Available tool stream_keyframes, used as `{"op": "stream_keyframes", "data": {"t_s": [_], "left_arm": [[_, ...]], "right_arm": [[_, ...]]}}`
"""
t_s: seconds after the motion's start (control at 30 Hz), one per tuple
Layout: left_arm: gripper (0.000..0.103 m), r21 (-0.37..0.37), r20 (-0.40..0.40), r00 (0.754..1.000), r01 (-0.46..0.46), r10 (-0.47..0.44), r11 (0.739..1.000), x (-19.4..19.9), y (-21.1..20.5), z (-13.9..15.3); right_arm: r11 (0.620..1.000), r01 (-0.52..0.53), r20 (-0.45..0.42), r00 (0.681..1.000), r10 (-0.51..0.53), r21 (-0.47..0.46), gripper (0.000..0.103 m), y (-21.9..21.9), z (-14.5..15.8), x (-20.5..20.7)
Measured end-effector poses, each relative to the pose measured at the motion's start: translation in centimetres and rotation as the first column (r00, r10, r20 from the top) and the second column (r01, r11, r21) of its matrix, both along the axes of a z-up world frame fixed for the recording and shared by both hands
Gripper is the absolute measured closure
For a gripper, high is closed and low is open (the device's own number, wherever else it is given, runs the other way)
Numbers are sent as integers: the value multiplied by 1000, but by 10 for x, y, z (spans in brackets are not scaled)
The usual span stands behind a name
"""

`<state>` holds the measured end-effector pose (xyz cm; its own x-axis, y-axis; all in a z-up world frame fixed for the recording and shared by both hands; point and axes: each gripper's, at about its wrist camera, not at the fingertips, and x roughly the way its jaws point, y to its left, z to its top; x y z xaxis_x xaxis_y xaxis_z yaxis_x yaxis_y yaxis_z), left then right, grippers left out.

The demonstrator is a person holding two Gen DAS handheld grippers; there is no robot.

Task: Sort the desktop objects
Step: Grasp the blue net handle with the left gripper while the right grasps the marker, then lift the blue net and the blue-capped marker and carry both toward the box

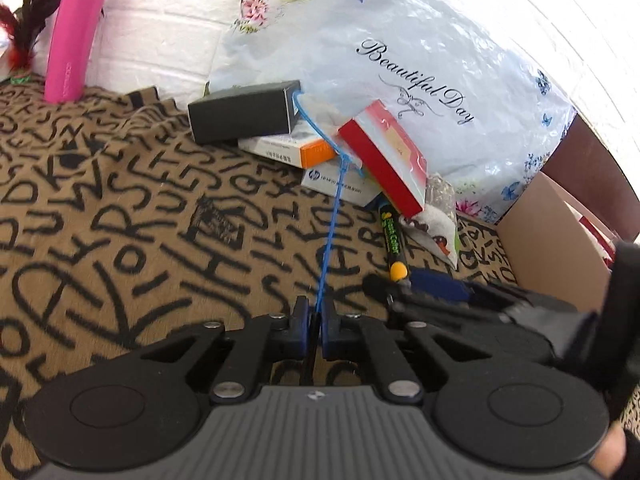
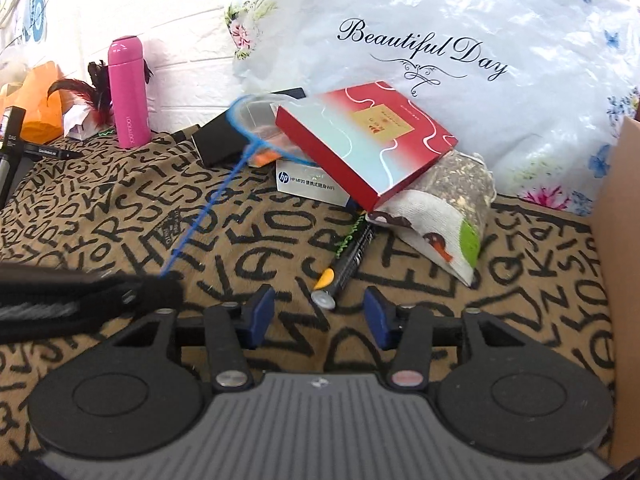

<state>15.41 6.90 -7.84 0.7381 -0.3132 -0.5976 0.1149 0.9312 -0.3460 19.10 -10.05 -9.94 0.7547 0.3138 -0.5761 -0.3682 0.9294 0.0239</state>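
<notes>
My left gripper (image 1: pixel 315 312) is shut on the thin handle of a small blue net (image 1: pixel 331 216), whose hoop (image 2: pixel 256 128) hangs over a pile of boxes. The pile holds a black box (image 1: pixel 244 114), an orange-and-white box (image 1: pixel 296 150), a white HP box (image 2: pixel 310 186) and a tilted red box (image 2: pixel 364 136). A black marker with a yellow cap (image 2: pixel 346 258) lies just ahead of my right gripper (image 2: pixel 318 314), which is open and empty. A printed pouch (image 2: pixel 444 216) leans by the red box.
A letter-patterned brown cloth (image 1: pixel 120 208) covers the table. A pink bottle (image 2: pixel 128 92) and feathers (image 2: pixel 96 92) stand at the back left. A floral "Beautiful Day" bag (image 2: pixel 460 60) fills the back. A cardboard box wall (image 2: pixel 620 264) stands at the right.
</notes>
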Motion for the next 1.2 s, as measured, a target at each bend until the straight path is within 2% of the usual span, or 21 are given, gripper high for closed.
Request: {"op": "stream_keyframes", "data": {"t_s": [0.07,0.1,0.17,0.2,0.33,0.47,0.67,0.9,1.0,1.03,1.07,1.1,1.13,1.2], "left_arm": [[100,1,-10,1000,4,-4,1000,-3,-1,-2],[100,-2,-17,1000,7,-7,1000,-4,-1,-3],[101,-24,-33,999,21,-21,999,-9,-3,-5],[101,-33,-38,999,29,-30,999,-12,-5,-5],[102,-30,-54,997,61,-62,998,-33,-15,-7],[102,-59,-91,993,74,-79,996,-60,-18,-10],[102,-95,-132,986,93,-105,991,-107,-21,-13],[101,-59,-147,983,101,-109,993,-152,-24,-9],[92,-41,-137,986,90,-95,995,-149,-26,-9],[82,-37,-129,988,85,-89,996,-146,-26,-8],[66,-27,-117,990,80,-83,996,-143,-27,-7],[59,-11,-102,992,68,-69,998,-140,-28,-5],[54,13,-86,995,55,-54,998,-135,-30,-4],[54,62,-72,997,25,-21,998,-124,-33,-2]], "right_arm": [[1000,2,4,1000,-2,-3,63,2,-1,4],[1000,5,8,1000,-5,-11,72,3,-1,5],[999,15,10,1000,-15,-30,83,2,0,3],[1000,15,1,1000,-15,-27,84,-1,0,2],[1000,13,-24,1000,-14,-17,86,-15,4,-13],[1000,-10,-46,999,9,-26,89,-35,9,-48],[999,-41,-103,994,37,-34,90,-67,10,-125],[1000,-19,-138,990,21,10,90,-102,17,-210],[1000,-24,-144,989,25,6,89,-105,14,-221],[1000,-18,-138,990,18,2,88,-104,13,-221],[1000,-15,-142,990,15,-2,88,-103,12,-219],[1000,-16,-139,990,16,0,87,-102,12,-217],[1000,-17,-131,991,17,1,86,-100,12,-216],[1000,-19,-125,992,18,-4,86,-96,13,-212]]}}
